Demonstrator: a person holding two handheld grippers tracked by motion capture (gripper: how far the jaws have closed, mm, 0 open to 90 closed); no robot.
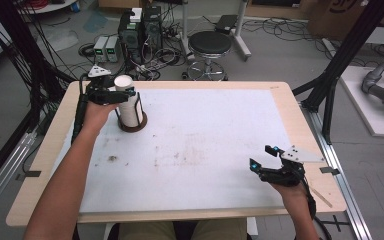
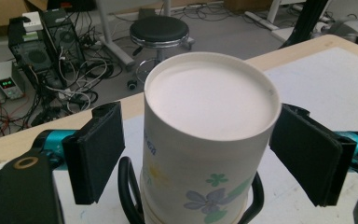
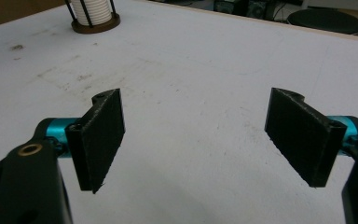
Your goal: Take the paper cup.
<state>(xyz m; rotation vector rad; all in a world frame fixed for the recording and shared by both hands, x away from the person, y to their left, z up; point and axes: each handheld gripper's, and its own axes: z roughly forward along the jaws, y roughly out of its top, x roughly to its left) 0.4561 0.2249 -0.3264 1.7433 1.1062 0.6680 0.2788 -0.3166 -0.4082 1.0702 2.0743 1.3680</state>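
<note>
Paper cup stack (image 2: 209,154) base cut off | left tool (image 2: 200,154) straddles it, right pad touching, left apart | right tool (image 3: 196,140) apart

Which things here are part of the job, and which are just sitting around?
Part of the job:
- stack of paper cups
- black wire cup holder around the stack
- left claw, jaws either side of the top cup, a gap showing on at least one side

Just sitting around:
- right claw, open, nothing between its jaws
- black stool
- computer towers on the floor

black jaws, teal fittings, brass eyelet, grey three-cornered plates, bare forearms
</note>
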